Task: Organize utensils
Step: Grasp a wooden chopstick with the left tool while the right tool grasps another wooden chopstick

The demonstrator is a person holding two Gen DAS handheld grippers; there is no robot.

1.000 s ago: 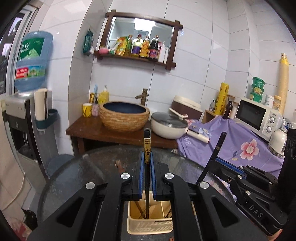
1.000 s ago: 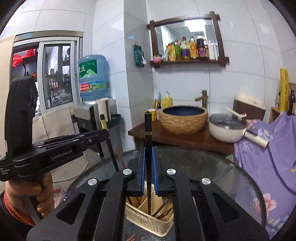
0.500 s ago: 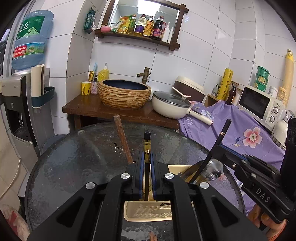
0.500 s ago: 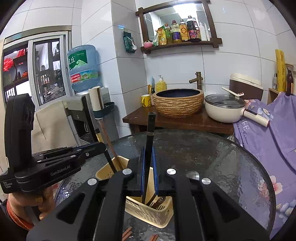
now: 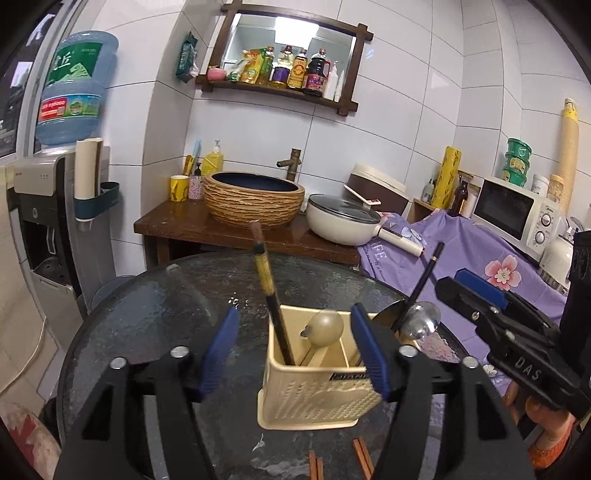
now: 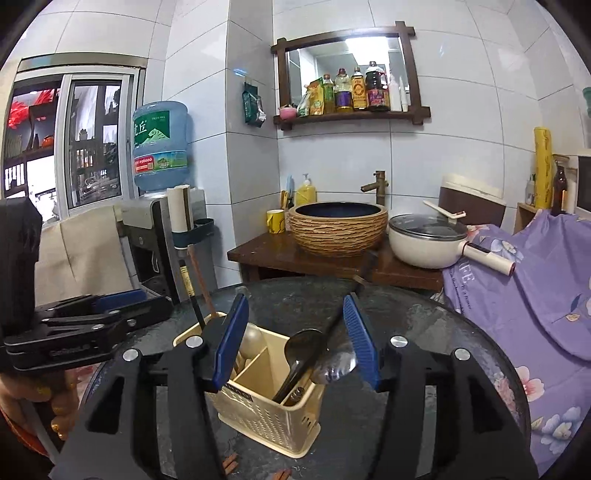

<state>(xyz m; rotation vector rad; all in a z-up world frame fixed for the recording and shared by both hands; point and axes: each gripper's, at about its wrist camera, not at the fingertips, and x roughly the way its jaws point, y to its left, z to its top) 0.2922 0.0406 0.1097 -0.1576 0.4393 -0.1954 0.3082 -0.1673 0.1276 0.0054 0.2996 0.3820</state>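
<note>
Both hand-held grippers, left (image 5: 295, 350) and right (image 6: 297, 343), have just opened wide, each empty around the cream caddy (image 5: 314, 391) on the glass desk (image 5: 155, 317). Only the left view shows a microwave (image 5: 511, 212); only the right shows a window (image 6: 70, 144).

Cool, even indoor light fills both views, brightest as a ceiling lamp's reflection in the mirror (image 5: 291, 31). The glass tabletop (image 6: 424, 332) shows dull sheen. Fisheye curvature bends the wall tiles, corners fall black, and nearby parts look slightly soft.

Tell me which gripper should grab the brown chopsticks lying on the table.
Probably left: the left gripper, jaws just opened and holding nothing, has the brown chopsticks almost centred below it, before the holder.
</note>
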